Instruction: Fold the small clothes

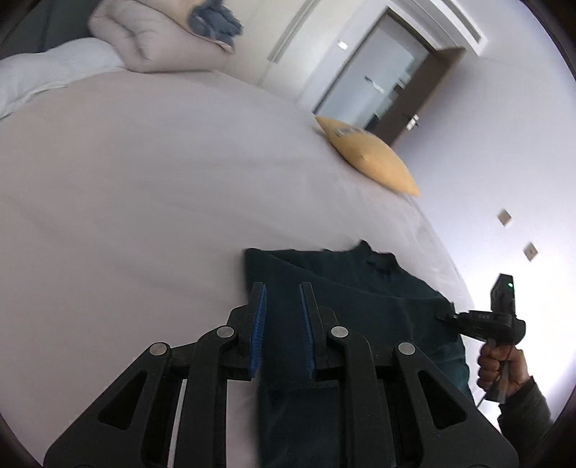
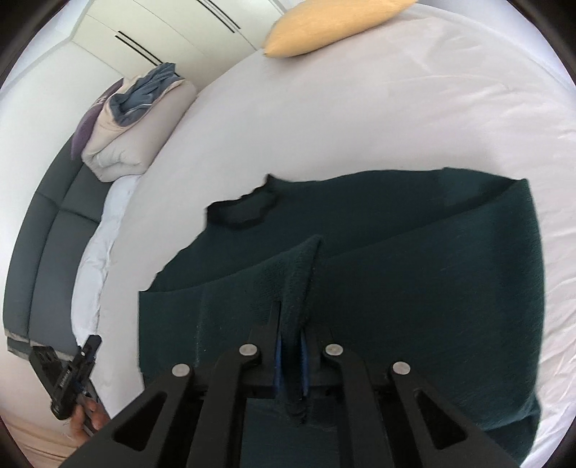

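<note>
In the left wrist view, the left gripper (image 1: 282, 298) reaches in from six o'clock, its blue-padded fingers (image 1: 260, 309) standing a narrow way apart above the near part of a dark green sweater (image 1: 342, 288); cloth shows between the pads lower down, but whether they pinch it cannot be told. The sweater lies on a white bed sheet (image 1: 144, 180) from the centre toward four o'clock, its dark collar (image 1: 374, 264) turned toward one o'clock. At four o'clock the right gripper (image 1: 444, 316) touches the sweater's edge with its tip, held by a hand (image 1: 500, 367) in a grey sleeve (image 1: 529, 406). A yellow pillow (image 1: 367, 154) rests at the bed's edge toward two o'clock, and a folded beige quilt (image 1: 151, 39) with a blue garment (image 1: 216, 21) on top sits at eleven o'clock; a glass door (image 1: 378, 79) stands at one o'clock. In the right wrist view, the right gripper (image 2: 289, 342) comes in from six o'clock, clenched on a raised ridge of the dark green sweater (image 2: 414, 270) that stands up between its fingers. The sweater spreads across the lower centre of the white bed sheet (image 2: 360, 108), collar (image 2: 244, 210) toward ten o'clock. The left gripper (image 2: 91, 342) appears at eight o'clock in a hand (image 2: 86, 417), off the sweater; its jaws cannot be read here. The yellow pillow (image 2: 331, 25) lies at twelve o'clock, the beige quilt (image 2: 136, 136) with the blue garment (image 2: 144, 93) at ten o'clock beside a dark grey headboard (image 2: 54, 223).
</note>
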A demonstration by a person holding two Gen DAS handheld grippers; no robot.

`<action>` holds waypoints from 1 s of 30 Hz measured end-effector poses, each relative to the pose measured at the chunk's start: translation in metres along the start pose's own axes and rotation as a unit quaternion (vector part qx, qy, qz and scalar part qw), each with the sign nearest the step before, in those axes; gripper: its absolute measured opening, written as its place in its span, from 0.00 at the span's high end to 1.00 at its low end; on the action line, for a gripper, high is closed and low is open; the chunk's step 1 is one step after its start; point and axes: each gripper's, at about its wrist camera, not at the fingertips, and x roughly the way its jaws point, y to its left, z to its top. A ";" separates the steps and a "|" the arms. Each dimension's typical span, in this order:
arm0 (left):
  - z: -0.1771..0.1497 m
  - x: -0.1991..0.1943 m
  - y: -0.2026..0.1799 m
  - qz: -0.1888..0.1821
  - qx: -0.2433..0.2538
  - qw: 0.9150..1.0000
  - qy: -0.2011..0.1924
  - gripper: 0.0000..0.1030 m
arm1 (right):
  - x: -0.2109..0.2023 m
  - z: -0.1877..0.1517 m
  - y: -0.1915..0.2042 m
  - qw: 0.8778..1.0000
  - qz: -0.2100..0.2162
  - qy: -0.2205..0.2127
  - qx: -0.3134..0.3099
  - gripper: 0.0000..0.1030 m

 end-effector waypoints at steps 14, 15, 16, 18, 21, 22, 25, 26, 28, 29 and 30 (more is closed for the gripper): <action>-0.042 0.093 -0.020 0.050 0.063 0.992 0.101 0.83 | 0.011 -0.010 -0.011 1.000 -0.018 0.005 0.000 0.86; -0.043 0.092 -0.020 0.051 0.063 0.992 0.101 0.83 | 0.012 -0.010 -0.010 1.000 -0.023 0.001 -0.004 0.87; -0.043 0.092 -0.020 0.052 0.064 0.991 0.101 0.83 | 0.012 -0.010 -0.009 0.999 -0.031 -0.001 -0.008 0.87; -0.045 0.093 -0.021 0.055 0.069 0.991 0.102 0.83 | 0.014 -0.007 -0.006 0.999 -0.041 -0.003 -0.008 0.89; -0.048 0.093 -0.023 0.059 0.075 0.991 0.099 0.83 | 0.018 -0.007 -0.002 0.998 -0.057 0.002 -0.014 0.89; -0.049 0.093 -0.025 0.061 0.078 0.990 0.098 0.83 | 0.018 -0.008 -0.002 0.998 -0.059 0.002 -0.015 0.89; -0.049 0.092 -0.027 0.060 0.081 0.990 0.100 0.83 | 0.015 -0.010 -0.001 0.998 -0.064 0.000 -0.015 0.90; -0.048 0.091 -0.027 0.060 0.079 0.990 0.101 0.83 | 0.014 -0.011 -0.001 0.998 -0.066 -0.002 -0.016 0.90; -0.045 0.085 -0.030 0.063 0.075 0.990 0.105 0.83 | 0.012 -0.009 -0.007 0.998 -0.062 -0.005 -0.001 0.91; -0.042 0.084 -0.033 0.064 0.072 0.990 0.101 0.83 | 0.010 -0.008 -0.012 0.998 -0.058 -0.005 0.011 0.91; -0.039 0.076 -0.036 0.062 0.071 0.991 0.092 0.83 | 0.006 -0.008 -0.016 0.998 -0.062 -0.010 0.024 0.90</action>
